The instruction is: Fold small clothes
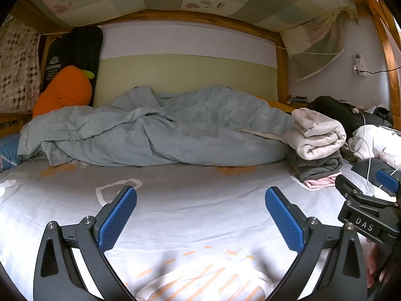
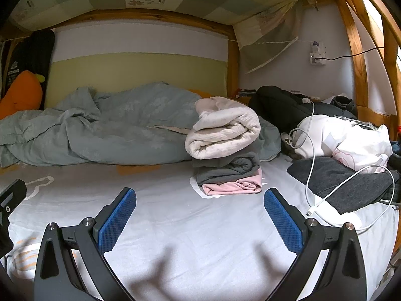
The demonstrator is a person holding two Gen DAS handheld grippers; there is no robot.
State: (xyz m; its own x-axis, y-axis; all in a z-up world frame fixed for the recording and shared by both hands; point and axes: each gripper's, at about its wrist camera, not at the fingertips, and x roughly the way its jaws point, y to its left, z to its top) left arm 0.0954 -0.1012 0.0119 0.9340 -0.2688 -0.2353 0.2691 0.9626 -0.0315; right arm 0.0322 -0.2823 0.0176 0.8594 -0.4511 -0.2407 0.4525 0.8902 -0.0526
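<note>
Left gripper [image 1: 200,219] and right gripper [image 2: 200,219] hovering wide open, empty — over pale printed bedsheet [image 2: 175,225] | folded cream, grey and pink clothes stack [image 2: 226,150] sitting beyond.

Cream, grey, pink stack [image 2: 226,148]; blue-grey duvet [image 2: 112,128].
</note>
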